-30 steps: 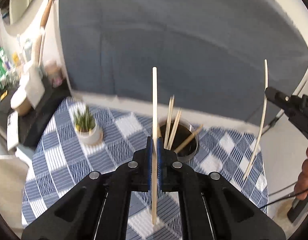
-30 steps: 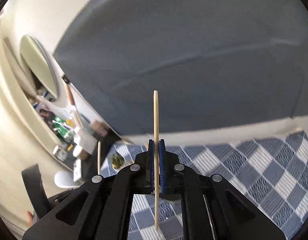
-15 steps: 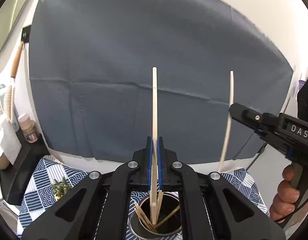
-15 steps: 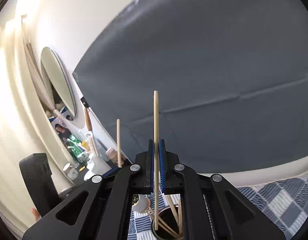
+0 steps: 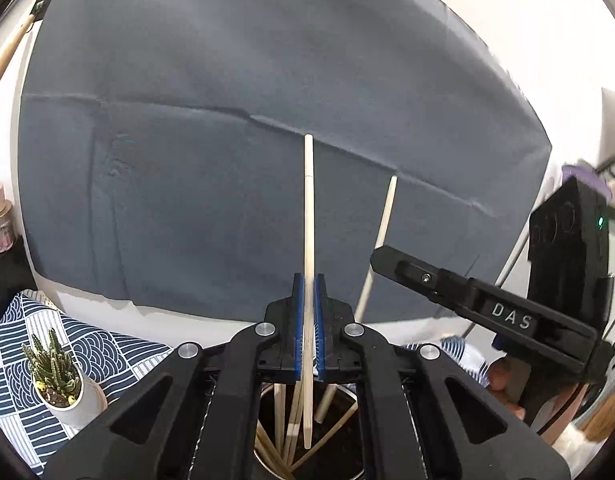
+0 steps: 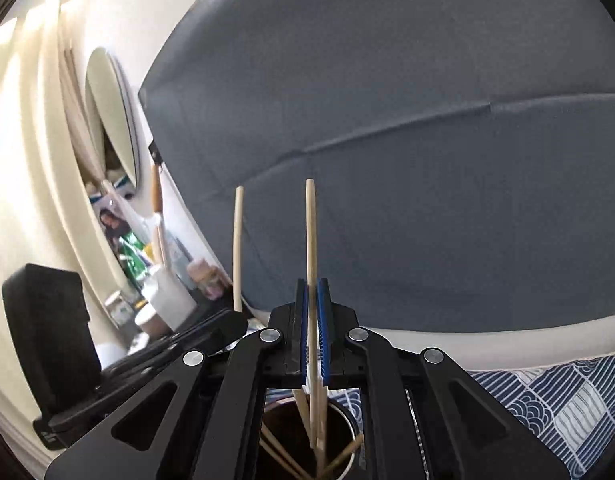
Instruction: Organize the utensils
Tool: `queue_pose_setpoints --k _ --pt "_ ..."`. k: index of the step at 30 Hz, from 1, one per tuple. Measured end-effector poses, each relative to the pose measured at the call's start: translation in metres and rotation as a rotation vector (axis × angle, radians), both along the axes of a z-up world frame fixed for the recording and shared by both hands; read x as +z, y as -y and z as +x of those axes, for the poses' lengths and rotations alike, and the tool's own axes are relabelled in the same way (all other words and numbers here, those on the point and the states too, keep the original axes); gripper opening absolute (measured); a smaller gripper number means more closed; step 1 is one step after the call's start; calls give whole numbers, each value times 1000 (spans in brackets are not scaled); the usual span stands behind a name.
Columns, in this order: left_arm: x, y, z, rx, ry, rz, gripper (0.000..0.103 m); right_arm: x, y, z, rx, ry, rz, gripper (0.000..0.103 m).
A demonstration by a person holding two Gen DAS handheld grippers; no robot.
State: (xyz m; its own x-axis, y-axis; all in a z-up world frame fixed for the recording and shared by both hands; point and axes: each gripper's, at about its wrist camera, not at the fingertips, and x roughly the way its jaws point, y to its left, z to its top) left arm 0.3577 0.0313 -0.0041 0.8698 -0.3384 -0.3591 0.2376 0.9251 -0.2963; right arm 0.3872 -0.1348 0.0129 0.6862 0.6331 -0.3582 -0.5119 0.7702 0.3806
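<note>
My left gripper [image 5: 307, 280] is shut on a pale wooden chopstick [image 5: 308, 208] held upright, its lower tip inside the round metal holder [image 5: 349, 466] just below. The holder has several chopsticks leaning in it. My right gripper [image 6: 314, 285] is shut on a second chopstick [image 6: 311, 232], also upright with its lower end in the same holder [image 6: 343, 412]. The right gripper [image 5: 377, 258] and its chopstick [image 5: 383, 224] show at the right of the left wrist view. The left gripper's chopstick [image 6: 238, 248] shows at the left of the right wrist view.
A blue-and-white patterned cloth [image 5: 119, 356] covers the table; it also shows in the right wrist view [image 6: 555, 400]. A small potted cactus [image 5: 61, 380] stands left of the holder. A dark grey backdrop [image 5: 247, 120] hangs behind. A cluttered shelf [image 6: 163, 288] is far left.
Both grippers have come down and closer over the holder. The lower tips of both chopsticks have gone further into it. Both stay shut on their chopsticks.
</note>
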Motion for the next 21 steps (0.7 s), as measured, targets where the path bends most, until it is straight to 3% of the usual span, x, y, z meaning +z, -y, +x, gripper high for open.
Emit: queue_pose_setpoints --k 5,9,10,13,18,21 --pt "0 13 -15 8 9 83 9 -3 -3 -13 -30 32 -46 9" --pt "6 13 -33 35 22 110 41 7 -1 -26 -28 57 -53 12" --pt "7 10 -35 41 26 108 48 9 2 -30 -34 63 -52 22" --pt "15 6 -51 74 39 106 61 20 13 -45 -51 89 -48 40" --pt "22 6 -78 114 37 144 79 34 23 -72 -79 132 -77 58" --pt "24 11 -95 128 31 186 85 40 28 -89 -86 140 -78 66"
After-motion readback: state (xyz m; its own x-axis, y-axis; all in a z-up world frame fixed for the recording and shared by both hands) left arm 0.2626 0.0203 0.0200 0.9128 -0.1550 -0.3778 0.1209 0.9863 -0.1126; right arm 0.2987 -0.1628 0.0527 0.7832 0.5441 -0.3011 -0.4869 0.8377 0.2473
